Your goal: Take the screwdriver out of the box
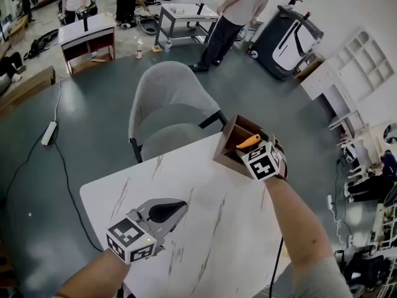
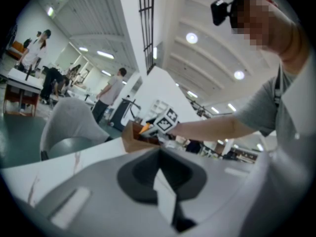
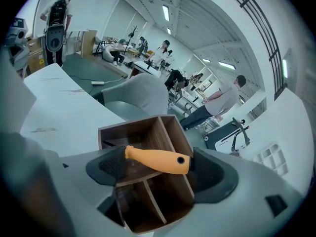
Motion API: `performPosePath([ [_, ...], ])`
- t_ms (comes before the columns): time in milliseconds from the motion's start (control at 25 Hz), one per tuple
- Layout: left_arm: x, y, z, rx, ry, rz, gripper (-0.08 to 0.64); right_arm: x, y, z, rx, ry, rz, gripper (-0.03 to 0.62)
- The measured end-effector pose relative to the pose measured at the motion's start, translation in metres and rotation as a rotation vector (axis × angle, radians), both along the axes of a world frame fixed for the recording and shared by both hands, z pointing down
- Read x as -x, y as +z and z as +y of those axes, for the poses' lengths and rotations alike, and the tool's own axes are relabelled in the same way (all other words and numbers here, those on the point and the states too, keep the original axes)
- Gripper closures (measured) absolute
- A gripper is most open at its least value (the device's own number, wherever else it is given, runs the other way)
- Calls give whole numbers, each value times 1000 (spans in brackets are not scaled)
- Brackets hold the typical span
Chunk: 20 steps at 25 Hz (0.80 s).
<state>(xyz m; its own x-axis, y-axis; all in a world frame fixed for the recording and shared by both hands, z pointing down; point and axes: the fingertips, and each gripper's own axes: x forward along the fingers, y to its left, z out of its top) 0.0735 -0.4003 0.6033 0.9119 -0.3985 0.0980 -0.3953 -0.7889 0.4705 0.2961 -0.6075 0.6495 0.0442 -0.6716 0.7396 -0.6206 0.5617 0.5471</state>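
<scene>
spanning the right gripper (image 3: 157, 172) — smooth orange-handled screwdriver (image 3: 158, 160) over wooden box (image 3: 148, 135)

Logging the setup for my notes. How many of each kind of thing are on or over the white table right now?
screwdriver: 1
box: 1
grippers: 2, left gripper and right gripper
Total: 4

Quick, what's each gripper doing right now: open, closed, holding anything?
Left gripper: closed, empty.
Right gripper: closed on the screwdriver by its orange handle, over the box.
</scene>
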Motion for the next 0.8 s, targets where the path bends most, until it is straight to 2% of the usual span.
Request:
performPosePath([
  [360, 2, -22, 7, -24, 9, 16, 558, -2, -42, 14, -54, -10, -23, 196],
  [600, 9, -44, 15, -50, 19, 26, 558, 21, -67, 39, -64, -70, -30, 196],
  [800, 19, -65, 21, -69, 25, 35, 558, 32, -95, 56, -88, -58, -44, 196],
])
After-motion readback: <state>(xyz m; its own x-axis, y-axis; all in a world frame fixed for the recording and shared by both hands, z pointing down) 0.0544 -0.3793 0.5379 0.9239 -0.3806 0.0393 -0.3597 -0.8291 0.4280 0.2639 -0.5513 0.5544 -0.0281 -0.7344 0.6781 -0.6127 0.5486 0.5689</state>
